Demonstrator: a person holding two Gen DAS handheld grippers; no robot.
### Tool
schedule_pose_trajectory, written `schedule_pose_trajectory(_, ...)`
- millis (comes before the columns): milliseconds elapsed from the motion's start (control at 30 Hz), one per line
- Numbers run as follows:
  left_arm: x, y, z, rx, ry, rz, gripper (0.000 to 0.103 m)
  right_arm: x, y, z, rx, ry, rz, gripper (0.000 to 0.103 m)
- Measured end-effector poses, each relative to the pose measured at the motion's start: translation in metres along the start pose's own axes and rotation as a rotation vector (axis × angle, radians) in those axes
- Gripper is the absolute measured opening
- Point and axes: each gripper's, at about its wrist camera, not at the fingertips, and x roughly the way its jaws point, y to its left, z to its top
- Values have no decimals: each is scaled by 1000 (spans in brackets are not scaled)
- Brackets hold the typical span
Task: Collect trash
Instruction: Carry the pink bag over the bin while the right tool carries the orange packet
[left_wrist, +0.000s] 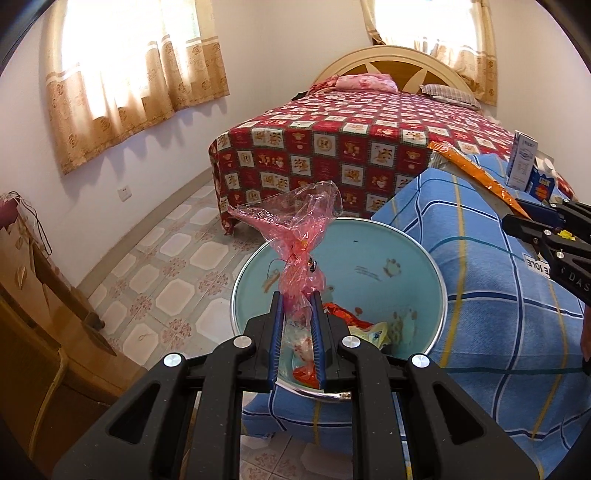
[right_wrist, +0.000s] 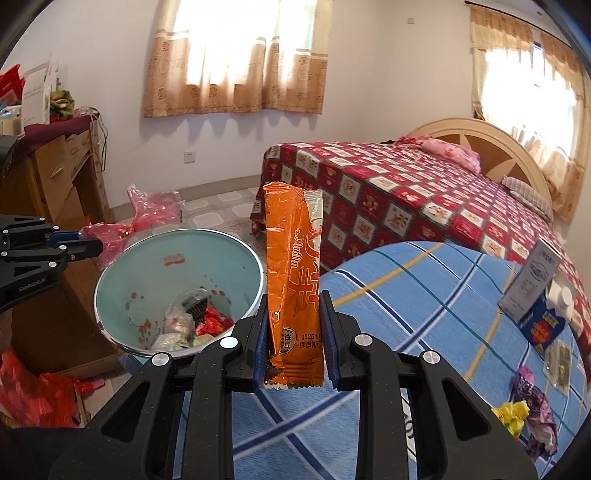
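My left gripper (left_wrist: 297, 299) is shut on a crumpled pink plastic bag (left_wrist: 299, 225), held over the pale blue trash bin (left_wrist: 369, 251). The bin (right_wrist: 122, 273) stands on the floor beside a blue checked cloth surface and has several wrappers at its bottom. My right gripper (right_wrist: 293, 295) is shut on a long orange snack wrapper (right_wrist: 291, 266) that stands upright between its pads, just right of the bin's rim. The left wrist view shows that wrapper (left_wrist: 476, 173) at the far right, with the right gripper (left_wrist: 517, 221) behind it.
On the blue checked cloth (right_wrist: 424, 314) stand a milk carton (right_wrist: 532, 284) and a blue box (right_wrist: 543, 325), with yellow (right_wrist: 511, 413) and purple (right_wrist: 535, 391) wrappers near them. A red patterned bed (right_wrist: 406, 192) lies behind, a wooden cabinet (right_wrist: 55, 177) to the left.
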Motion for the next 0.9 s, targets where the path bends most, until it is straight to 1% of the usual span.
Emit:
schedule_pose_trajectory(400, 2, 11, -2, -21, 9, 6, 14, 7, 19, 5, -40, 4, 29, 26)
schedule_pose_trajectory(900, 3, 15, -3, -28, 12, 3, 14, 8, 26, 9, -57, -3, 45, 26)
